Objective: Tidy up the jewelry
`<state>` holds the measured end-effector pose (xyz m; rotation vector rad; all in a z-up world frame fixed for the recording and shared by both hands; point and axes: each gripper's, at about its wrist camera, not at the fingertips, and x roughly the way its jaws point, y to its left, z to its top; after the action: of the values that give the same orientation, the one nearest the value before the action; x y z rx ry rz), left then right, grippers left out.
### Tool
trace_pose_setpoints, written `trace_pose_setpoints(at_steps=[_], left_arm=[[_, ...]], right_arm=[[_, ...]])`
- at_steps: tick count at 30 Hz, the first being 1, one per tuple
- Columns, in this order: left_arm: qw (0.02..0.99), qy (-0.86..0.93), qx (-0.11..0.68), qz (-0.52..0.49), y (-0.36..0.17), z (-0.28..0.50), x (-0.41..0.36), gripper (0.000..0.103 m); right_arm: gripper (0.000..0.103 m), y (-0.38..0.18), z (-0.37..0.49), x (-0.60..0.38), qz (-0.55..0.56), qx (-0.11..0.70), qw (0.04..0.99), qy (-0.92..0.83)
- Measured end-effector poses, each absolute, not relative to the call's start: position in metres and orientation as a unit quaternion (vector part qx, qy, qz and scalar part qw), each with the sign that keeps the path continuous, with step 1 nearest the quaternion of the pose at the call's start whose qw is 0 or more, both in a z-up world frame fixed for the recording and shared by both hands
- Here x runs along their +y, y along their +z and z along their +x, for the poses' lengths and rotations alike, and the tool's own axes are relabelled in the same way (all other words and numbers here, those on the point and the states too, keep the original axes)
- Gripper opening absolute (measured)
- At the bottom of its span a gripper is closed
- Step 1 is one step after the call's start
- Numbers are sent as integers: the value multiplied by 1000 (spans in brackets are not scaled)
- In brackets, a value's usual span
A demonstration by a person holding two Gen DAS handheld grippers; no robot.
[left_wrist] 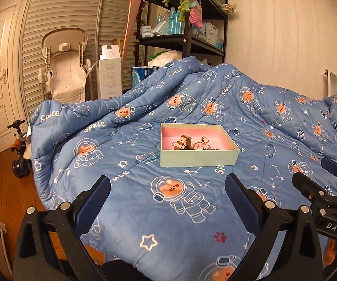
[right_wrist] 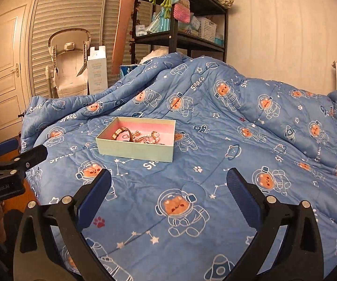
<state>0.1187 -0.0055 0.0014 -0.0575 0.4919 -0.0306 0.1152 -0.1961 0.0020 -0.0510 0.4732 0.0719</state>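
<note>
Hovering with jaws wide and empty, left tongs (left_wrist: pixel 167 188) and right tongs (right_wrist: pixel 168 182) are facing the jewelry box (left_wrist: pixel 199 157) ahead, seemingly readying a pick.

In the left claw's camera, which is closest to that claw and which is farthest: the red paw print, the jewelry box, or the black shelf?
1. Red paw print: on the quilt, low right, just by the left claw.
2. Jewelry box: mid-quilt, straight ahead.
3. Black shelf: behind the bed, against the wall.
</note>
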Motion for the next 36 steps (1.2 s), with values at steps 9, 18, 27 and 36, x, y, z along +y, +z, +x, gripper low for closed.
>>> trace_pose_setpoints(at_steps=[9, 18, 27, 36], left_arm=[[975, -8, 218, -47, 19, 39, 4, 96], [983, -7, 177, -46, 17, 1, -6, 96], [983, -12, 181, -35, 17, 0, -8, 96], [982, -9, 183, -37, 15, 1, -5, 96]], right_arm=[[97, 21, 36, -186, -22, 201, 978, 40], [97, 11, -5, -186, -13, 194, 980, 34], [97, 12, -2, -191, -6, 195, 980, 30], [97, 12, -3, -192, -4, 194, 981, 26]])
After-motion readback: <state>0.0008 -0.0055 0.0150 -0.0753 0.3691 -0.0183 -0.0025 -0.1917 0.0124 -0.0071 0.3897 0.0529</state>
